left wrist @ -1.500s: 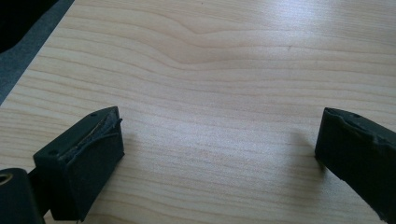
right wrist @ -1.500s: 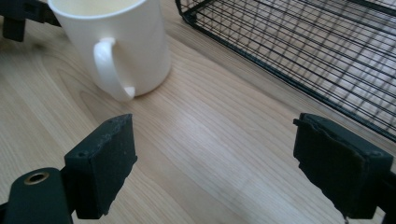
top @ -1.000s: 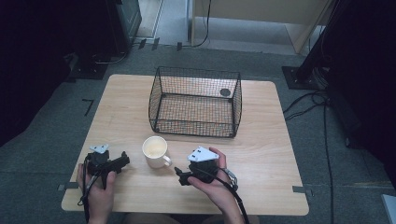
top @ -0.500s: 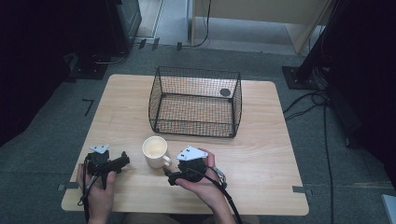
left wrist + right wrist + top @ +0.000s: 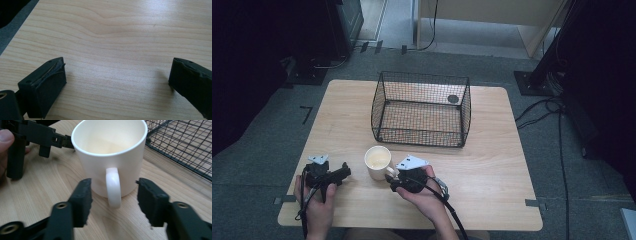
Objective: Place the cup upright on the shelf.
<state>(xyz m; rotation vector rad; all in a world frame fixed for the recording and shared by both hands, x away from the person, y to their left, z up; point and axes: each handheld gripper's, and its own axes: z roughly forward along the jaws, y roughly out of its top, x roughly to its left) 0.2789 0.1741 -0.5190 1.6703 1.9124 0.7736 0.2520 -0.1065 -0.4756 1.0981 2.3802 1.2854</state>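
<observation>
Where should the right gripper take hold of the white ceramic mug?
Probably the white ceramic mug's handle, approached head-on as the right gripper sits now. The upright loop faces it, centred between the open jaws, so closing should pinch it. The body looks wider than the gap.

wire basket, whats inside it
The wire basket holds one small dark round object near its back right corner; what it is cannot be told. Otherwise just mesh floor.

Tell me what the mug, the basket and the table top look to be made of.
Mug: likely glazed ceramic, cream-white, with a thick wall and soft sheen; hard plastic can't be ruled out.
Basket: thin wire mesh, black and matte, probably coated metal; you can see through the grid.
Table top: light wood or wood-look laminate, with clear grain lines and a smooth, slightly satin surface.
</observation>
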